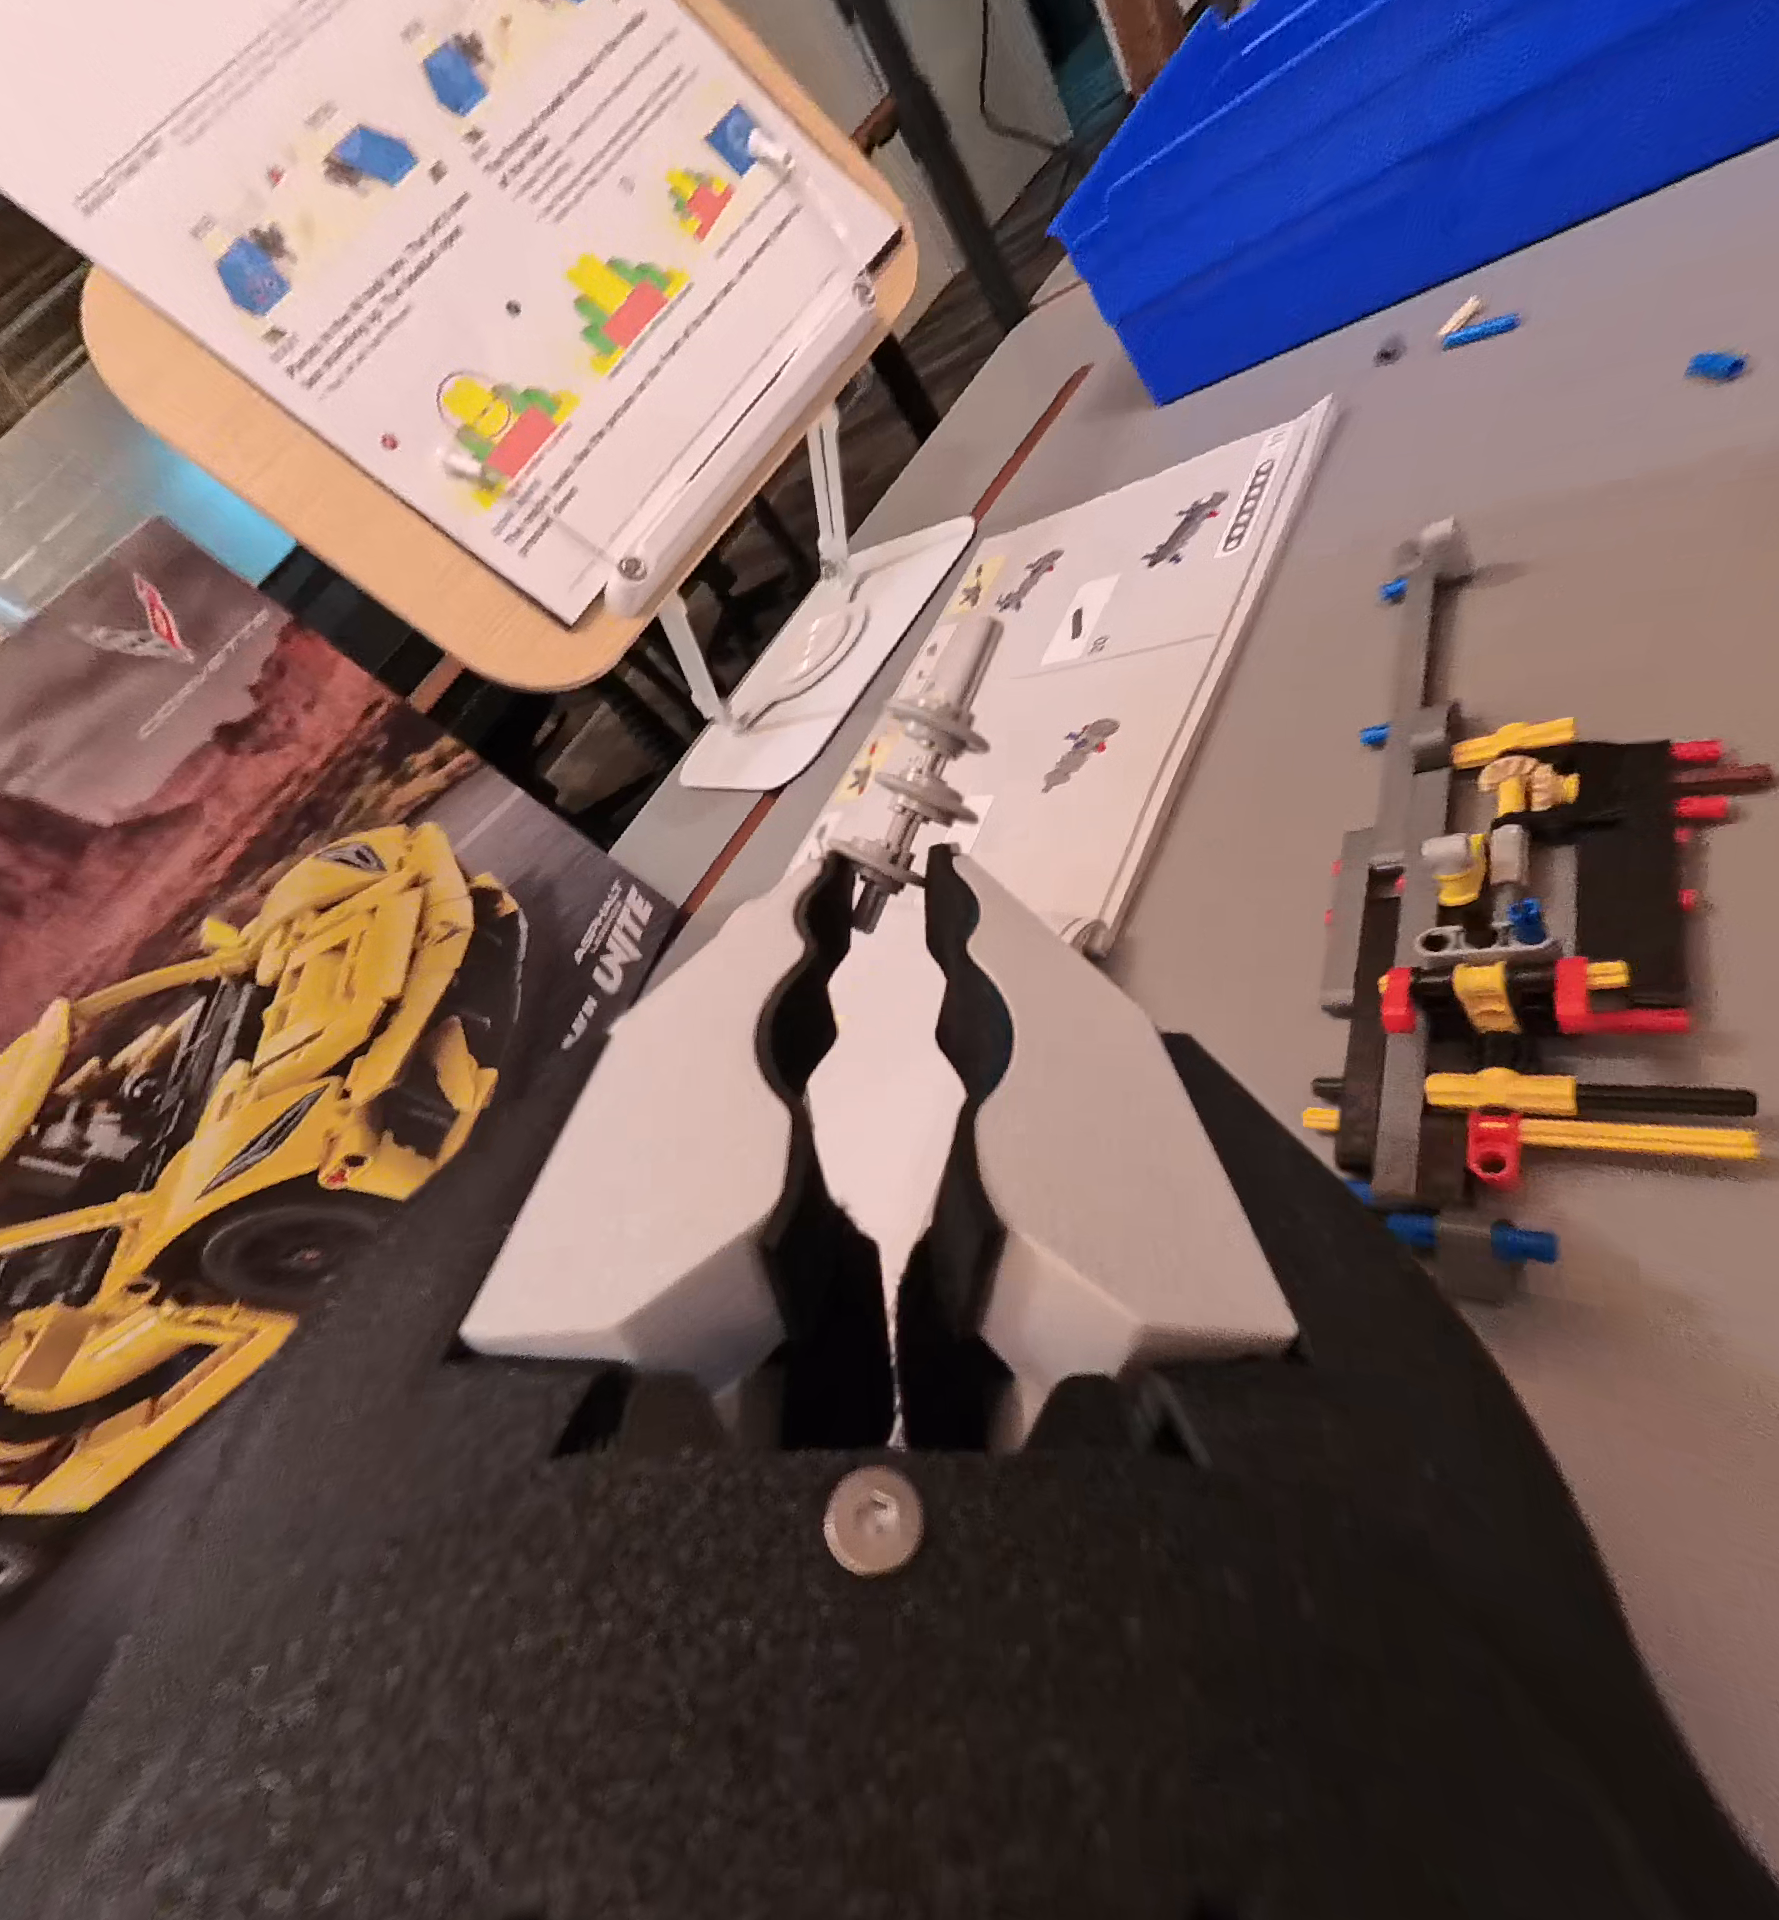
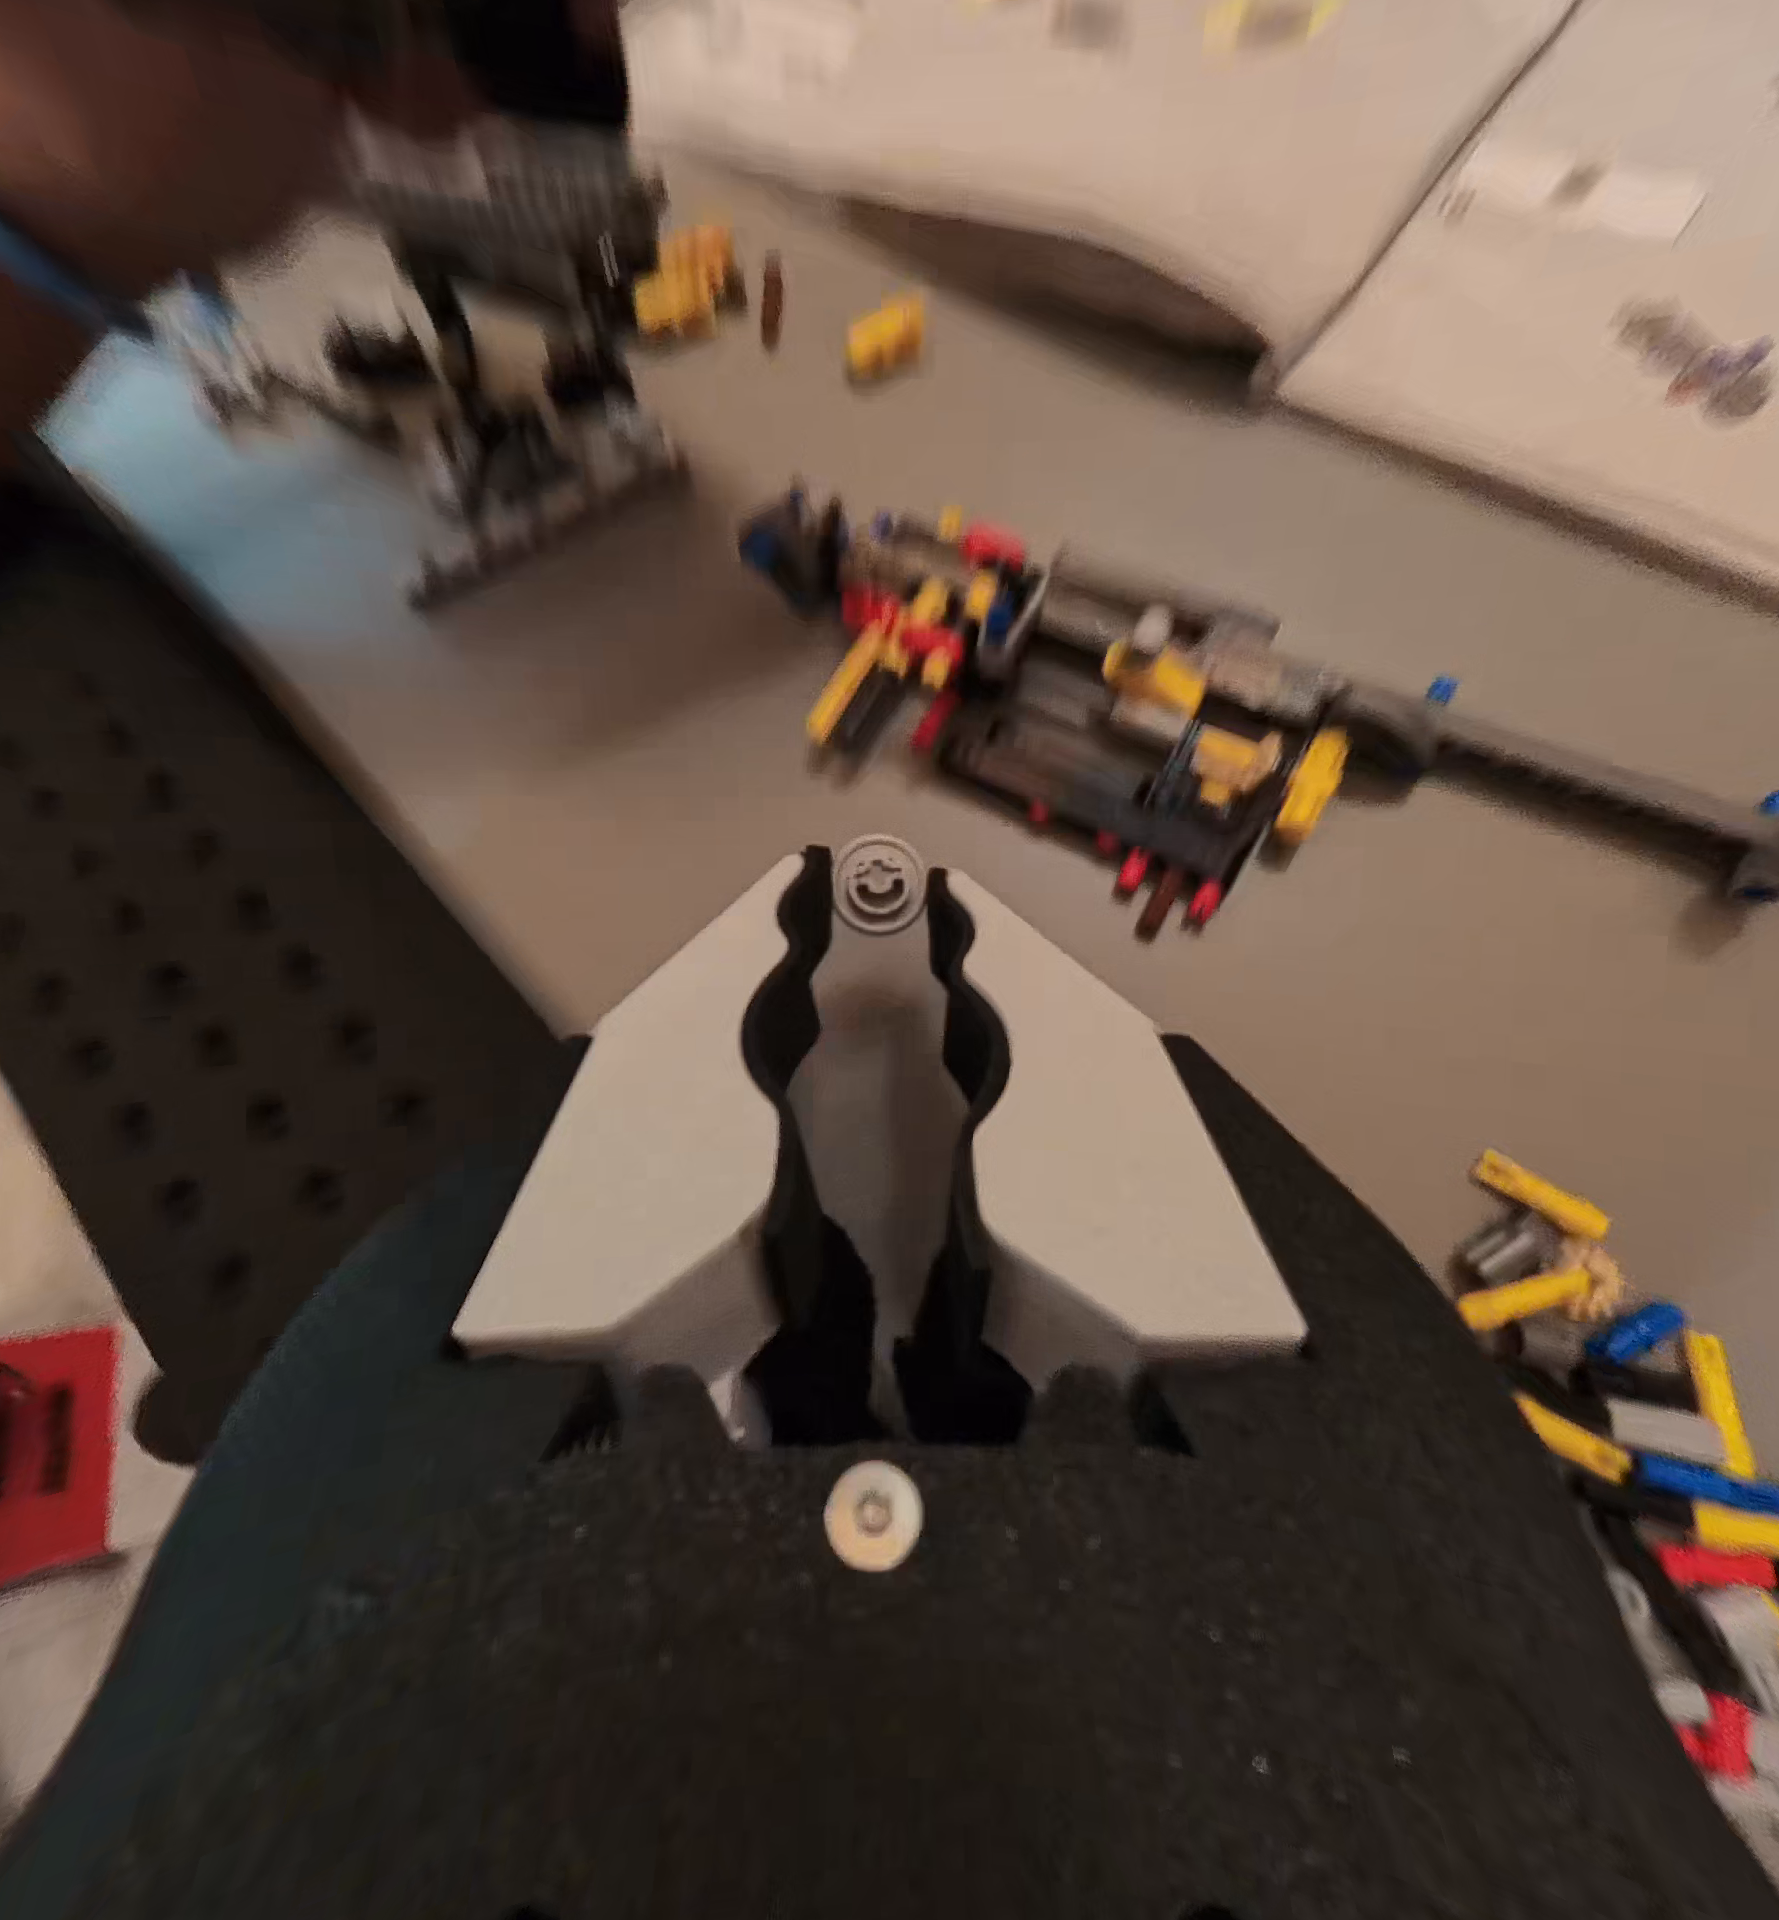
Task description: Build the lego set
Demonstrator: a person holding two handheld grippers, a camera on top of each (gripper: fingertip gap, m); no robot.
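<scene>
A grey worktable beside a darkened room edge, under warm indoor light.

The grey table runs ahead and to the right of the tool, its matte top lit evenly with soft shadows. Ahead and to the left, a light wooden board stands tilted on a white folding stand, its flat base resting at the table edge. Beyond it, dark table legs drop to a dim, brown-toned floor, and a pale bluish glow shows low at far left. A blue plastic bin sits at the table's far right corner.
</scene>
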